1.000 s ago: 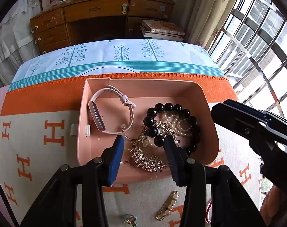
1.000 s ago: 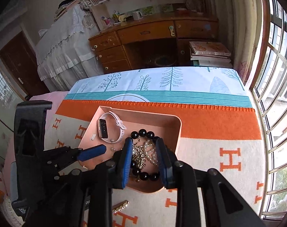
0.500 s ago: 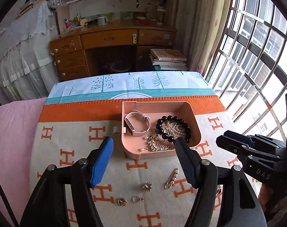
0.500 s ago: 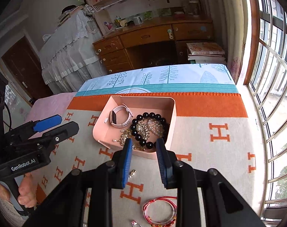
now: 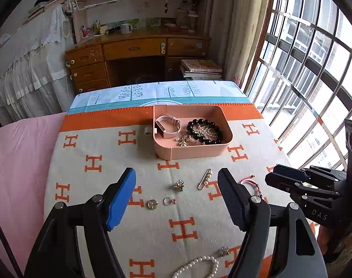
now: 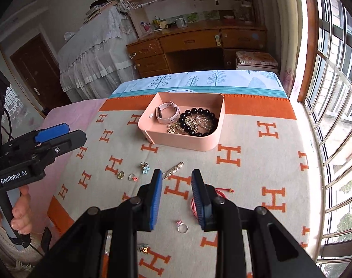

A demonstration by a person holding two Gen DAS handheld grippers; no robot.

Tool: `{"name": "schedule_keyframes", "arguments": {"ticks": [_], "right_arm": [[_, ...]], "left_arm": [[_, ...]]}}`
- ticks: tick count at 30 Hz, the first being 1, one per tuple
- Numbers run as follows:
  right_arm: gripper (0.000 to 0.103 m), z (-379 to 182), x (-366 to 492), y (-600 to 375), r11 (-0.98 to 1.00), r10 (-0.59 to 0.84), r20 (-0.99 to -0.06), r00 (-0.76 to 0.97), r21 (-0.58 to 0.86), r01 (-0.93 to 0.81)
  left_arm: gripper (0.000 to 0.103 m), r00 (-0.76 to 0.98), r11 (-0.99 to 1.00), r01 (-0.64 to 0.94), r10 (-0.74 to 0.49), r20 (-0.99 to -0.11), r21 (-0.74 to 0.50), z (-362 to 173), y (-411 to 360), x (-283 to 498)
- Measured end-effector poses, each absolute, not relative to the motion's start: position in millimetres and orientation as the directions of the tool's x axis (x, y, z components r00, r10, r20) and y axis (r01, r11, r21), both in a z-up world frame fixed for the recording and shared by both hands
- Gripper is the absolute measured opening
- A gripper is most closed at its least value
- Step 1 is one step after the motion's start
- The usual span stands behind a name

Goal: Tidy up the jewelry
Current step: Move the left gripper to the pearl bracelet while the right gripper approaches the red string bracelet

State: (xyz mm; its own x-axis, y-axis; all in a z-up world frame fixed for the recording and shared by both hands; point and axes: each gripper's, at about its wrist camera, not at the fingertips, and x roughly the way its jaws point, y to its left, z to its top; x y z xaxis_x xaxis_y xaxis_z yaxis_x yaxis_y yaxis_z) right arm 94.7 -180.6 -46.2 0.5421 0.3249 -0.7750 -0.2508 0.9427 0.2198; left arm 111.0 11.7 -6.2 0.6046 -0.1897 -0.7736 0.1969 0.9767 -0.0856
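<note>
A pink tray (image 5: 192,153) on the H-patterned blanket holds a pink watch (image 5: 167,127), a black bead bracelet (image 5: 204,129) and gold pieces. My left gripper (image 5: 176,173) hovers well short of the tray; its jaws are opening, with nothing between them. Below it lie a pearl pin (image 5: 204,178), a brooch (image 5: 178,185), a gold pendant (image 5: 153,203), a small ring (image 5: 169,200) and a pearl strand (image 5: 199,264). My right gripper (image 6: 176,173) stands narrowly open and empty above the blanket, with a red cord bracelet (image 6: 218,193) by its right finger and a ring (image 6: 182,228) under it.
A pink sheet (image 5: 18,162) borders the blanket on the left. Beyond the bed's far end stand a wooden desk (image 5: 134,53) and stacked books (image 5: 201,69). A barred window (image 5: 315,81) runs along the right. A hand (image 6: 20,210) holds the left gripper's handle.
Both grippers have drawn back from the tray toward the near side, and the left one rose. The left jaws widened. Loose jewelry on the blanket has come into view.
</note>
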Motion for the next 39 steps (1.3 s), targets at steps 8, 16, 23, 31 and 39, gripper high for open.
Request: {"name": "schedule_keyframes", "arguments": {"ticks": [8,16,23,31,39], "right_arm": [[0.026,-76,71,-186,0.946,0.315,-0.810,0.495,0.227,-0.231],[0.026,-103,47,-191,0.945,0.316,-0.837,0.446,0.238,-0.222],[0.026,-123,25,-190,0.947,0.306,-0.860,0.408,0.230,-0.226],[0.026,-128,20,-202,0.943,0.329,-0.852,0.408,0.277,-0.183],[0.026,-132,22,-207,0.940,0.339,-0.849,0.405,0.294,-0.171]], "left_arm": [[0.071,0.504,0.955,0.286,-0.215,-0.836,-0.074,-55,8,79],[0.071,0.336,0.928,0.369,-0.183,-0.924,-0.050,-123,7,49],[0.054,0.238,0.920,0.385,-0.178,-0.955,-0.076,-150,11,37],[0.042,0.239,0.905,0.424,-0.154,-0.959,-0.040,-155,8,31],[0.005,0.241,0.883,0.470,-0.148,-0.959,-0.018,-150,-8,29]]}}
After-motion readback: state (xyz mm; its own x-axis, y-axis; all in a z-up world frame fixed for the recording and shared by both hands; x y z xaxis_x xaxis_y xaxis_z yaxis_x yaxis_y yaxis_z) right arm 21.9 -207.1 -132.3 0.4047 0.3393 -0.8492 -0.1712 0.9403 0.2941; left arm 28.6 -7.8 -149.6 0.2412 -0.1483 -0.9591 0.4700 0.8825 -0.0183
